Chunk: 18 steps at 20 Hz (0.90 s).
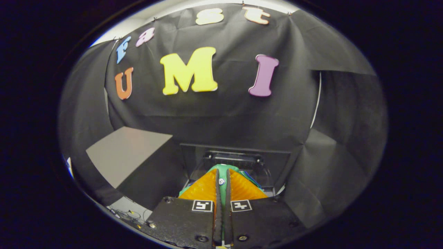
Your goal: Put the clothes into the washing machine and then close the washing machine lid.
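Gripper view: your gripper (222,180) has its fingers pressed nearly together on a green cloth garment with a small white button (221,181), pinched between the tips, probably so it hangs free for the drop. Just beyond the tips sits the dark washing machine (235,152), its clear lid (235,159) raised, opening ahead. A grey flat panel (128,152) lies off to the left, well apart. Nothing seems to block the way in.

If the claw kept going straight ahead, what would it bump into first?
The claw, shut on the green cloth, points at the washing machine's open transparent lid just beyond. It would probably hit that first, though depth is hard to judge.
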Tool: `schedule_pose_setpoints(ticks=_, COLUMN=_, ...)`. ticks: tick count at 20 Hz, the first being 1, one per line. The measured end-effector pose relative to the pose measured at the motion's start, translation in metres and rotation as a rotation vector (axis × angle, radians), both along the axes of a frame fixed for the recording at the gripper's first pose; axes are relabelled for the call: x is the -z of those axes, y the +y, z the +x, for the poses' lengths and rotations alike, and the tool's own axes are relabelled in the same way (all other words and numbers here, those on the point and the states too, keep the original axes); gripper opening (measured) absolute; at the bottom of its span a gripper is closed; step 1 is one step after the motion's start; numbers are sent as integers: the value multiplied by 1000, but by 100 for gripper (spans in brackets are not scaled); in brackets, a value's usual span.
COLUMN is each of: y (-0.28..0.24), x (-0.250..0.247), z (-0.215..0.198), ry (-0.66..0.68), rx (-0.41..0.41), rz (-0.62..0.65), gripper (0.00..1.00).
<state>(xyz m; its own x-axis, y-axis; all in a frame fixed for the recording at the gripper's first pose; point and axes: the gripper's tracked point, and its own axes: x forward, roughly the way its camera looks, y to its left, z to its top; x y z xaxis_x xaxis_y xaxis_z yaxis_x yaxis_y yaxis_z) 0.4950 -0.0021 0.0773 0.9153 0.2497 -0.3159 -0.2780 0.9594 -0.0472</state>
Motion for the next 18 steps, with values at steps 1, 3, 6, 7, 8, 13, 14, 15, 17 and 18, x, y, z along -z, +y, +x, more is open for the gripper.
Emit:
schedule_pose_setpoints(ticks=1, y=3, x=14, z=7, ry=21, rx=-14, rz=-25, gripper=6)
schedule_pose_setpoints(ticks=3, y=12, x=43, z=18, ry=68, rx=-45, rz=-56, gripper=6)
schedule_pose_setpoints(ticks=6, y=15, x=82, z=37, ry=140, rx=-61, rz=-91, gripper=6)
schedule_pose_setpoints(ticks=7, y=18, x=95, z=42, ry=164, rx=-65, rz=-99, gripper=6)
schedule_pose_setpoints(ticks=8, y=19, x=109, z=46, ry=187, rx=-65, rz=-111, gripper=6)
schedule_pose_setpoints(ticks=13, y=13, x=169, z=56, ry=310, rx=-45, rz=-162, gripper=6)
schedule_pose_setpoints(ticks=14, y=12, x=180, z=58, ry=336, rx=-38, rz=-167, gripper=6)
schedule_pose_setpoints(ticks=15, y=10, x=192, z=57, ry=365, rx=-30, rz=-169, gripper=6)
schedule_pose_setpoints(ticks=17, y=3, x=212, z=56, ry=422, rx=-5, rz=-168, gripper=6)
schedule_pose_setpoints(ticks=18, y=5, x=223, z=55, ry=453, rx=7, rz=-161, gripper=6)
